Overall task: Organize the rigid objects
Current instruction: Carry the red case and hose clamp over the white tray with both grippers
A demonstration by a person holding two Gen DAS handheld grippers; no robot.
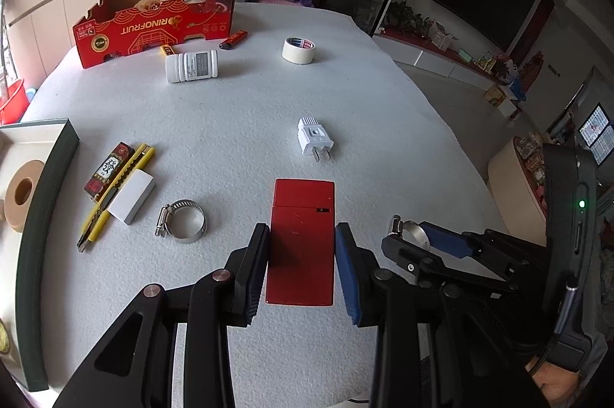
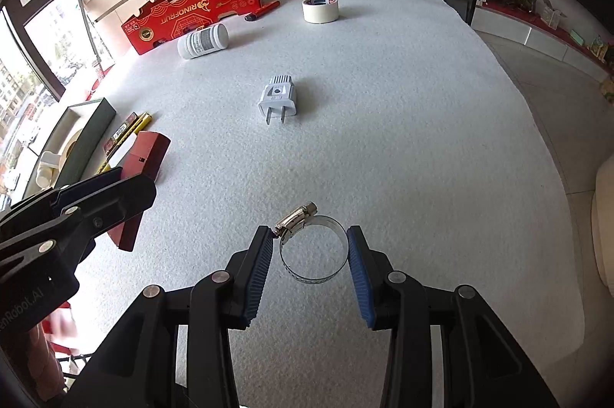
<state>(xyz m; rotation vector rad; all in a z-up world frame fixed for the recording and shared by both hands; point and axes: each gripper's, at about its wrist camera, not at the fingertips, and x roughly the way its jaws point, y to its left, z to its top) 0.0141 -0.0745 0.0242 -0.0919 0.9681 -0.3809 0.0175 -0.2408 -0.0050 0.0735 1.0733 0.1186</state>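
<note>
between my left gripper (image 1: pixel 301 266) fingers sits the red box (image 1: pixel 301 239), pads pressed on both long sides, so it's clamped. from the right wrist view the box looks tilted w/ its near end off the table (image 2: pixel 383 101), so i judge it's held in the air, prob for carrying to the green-edged tray (image 1: pixel 42 200) on my left, where a tape roll (image 1: pixel 23 191) already lies. my right gripper (image 2: pixel 311 254) brackets a hose clamp (image 2: pixel 312 246): left pad touches the screw housing, right pad touches the band, but whether it's truly squeezed or just cradled i can't tell. a second hose clamp (image 1: pixel 182 220) lies left of the box in the left wrist view, next to a yellow box cutter (image 1: pixel 115 193), a white block (image 1: pixel 130 197) and a small dark pack (image 1: pixel 109 168), grouped near the tray edge, likely staged for sorting. farther out: white plug (image 1: pixel 314 139), masking tape (image 1: pixel 298 50), white bottle (image 1: pixel 192 65) on its side, a lighter (image 1: pixel 233 40) and the rinofruit carton (image 1: pixel 153 24). ring is thin + springy, may pop out if i pinch off-centre.
</note>
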